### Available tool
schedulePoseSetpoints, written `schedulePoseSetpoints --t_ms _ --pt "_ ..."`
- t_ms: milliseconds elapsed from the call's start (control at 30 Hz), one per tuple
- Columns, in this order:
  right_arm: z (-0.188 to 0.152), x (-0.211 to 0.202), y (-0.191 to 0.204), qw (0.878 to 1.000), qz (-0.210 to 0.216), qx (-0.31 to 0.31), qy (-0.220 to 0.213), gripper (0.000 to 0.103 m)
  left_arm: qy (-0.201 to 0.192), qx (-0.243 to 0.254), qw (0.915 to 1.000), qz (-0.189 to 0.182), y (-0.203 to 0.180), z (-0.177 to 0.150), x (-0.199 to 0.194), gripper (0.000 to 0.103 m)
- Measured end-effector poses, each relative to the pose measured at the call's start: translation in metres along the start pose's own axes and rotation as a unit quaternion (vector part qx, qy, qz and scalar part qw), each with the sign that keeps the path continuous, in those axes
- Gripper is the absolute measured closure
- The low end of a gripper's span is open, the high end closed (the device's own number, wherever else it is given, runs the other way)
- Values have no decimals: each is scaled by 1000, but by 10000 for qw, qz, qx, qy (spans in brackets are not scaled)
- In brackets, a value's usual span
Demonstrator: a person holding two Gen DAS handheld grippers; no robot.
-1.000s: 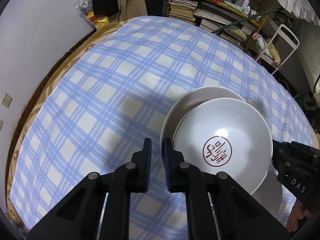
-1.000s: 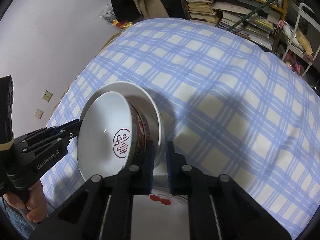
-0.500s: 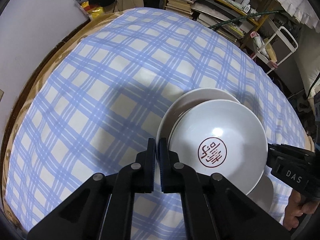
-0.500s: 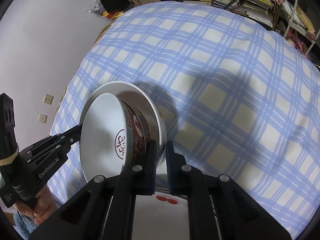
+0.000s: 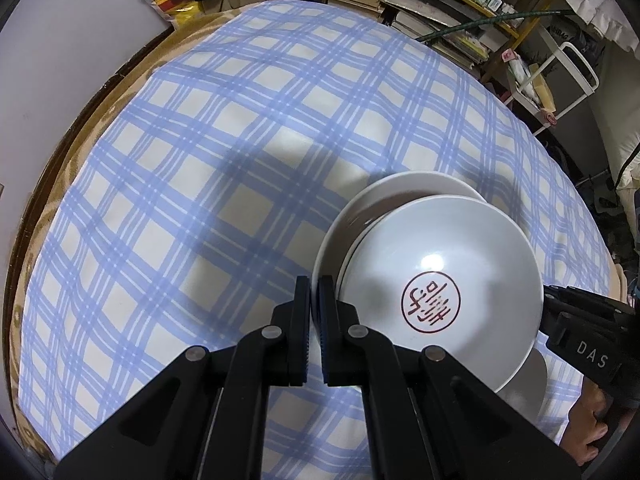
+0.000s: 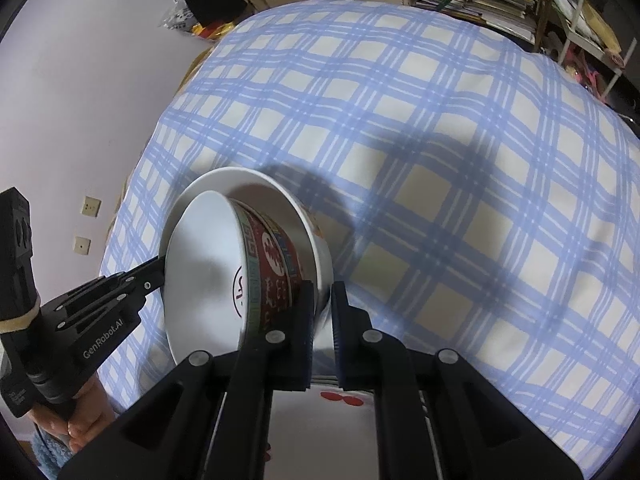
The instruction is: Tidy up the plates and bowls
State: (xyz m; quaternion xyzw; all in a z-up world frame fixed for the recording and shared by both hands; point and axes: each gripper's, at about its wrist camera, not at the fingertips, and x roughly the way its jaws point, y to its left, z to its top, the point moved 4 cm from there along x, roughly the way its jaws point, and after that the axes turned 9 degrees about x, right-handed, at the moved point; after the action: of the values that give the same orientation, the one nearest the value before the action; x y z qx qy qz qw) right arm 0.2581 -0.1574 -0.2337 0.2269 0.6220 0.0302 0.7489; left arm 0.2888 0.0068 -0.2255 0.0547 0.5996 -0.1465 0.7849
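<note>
A white bowl with a red seal mark inside (image 5: 440, 260) and a red patterned outside (image 6: 276, 256) sits nested, tilted, in a plain white bowl (image 5: 400, 194) (image 6: 256, 184). My left gripper (image 5: 315, 292) is shut on the plain bowl's left rim; from the right wrist its tip (image 6: 160, 270) meets the stack's edge. My right gripper (image 6: 323, 296) is shut on the plain bowl's opposite rim, and its body (image 5: 580, 328) shows at the right in the left wrist view. Another dish with red marks (image 6: 340, 398) (image 5: 528, 384) lies partly hidden under the stack.
The blue-and-white checked tablecloth (image 5: 240, 160) covers a round table. Book-filled shelves (image 5: 420, 8) and a white cart (image 5: 572, 68) stand beyond the far edge. A wall with sockets (image 6: 92, 206) is at the left. A person's hands (image 5: 588, 432) (image 6: 80, 428) hold the grippers.
My left gripper's jaws have closed from open onto the bowl's rim. The seal-marked bowl looks more tilted in the right wrist view.
</note>
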Motion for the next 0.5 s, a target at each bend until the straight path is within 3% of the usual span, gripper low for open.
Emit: schedulePoseSetpoints --t_ms 133,500 --pt "-1 -1 -1 9997 -72 226 -87 93 3 -15 10000 89 -2 0 1 100" --pt "0 1 1 9997 -230 106 48 93 5 -191 9998 57 1 -3 3 100"
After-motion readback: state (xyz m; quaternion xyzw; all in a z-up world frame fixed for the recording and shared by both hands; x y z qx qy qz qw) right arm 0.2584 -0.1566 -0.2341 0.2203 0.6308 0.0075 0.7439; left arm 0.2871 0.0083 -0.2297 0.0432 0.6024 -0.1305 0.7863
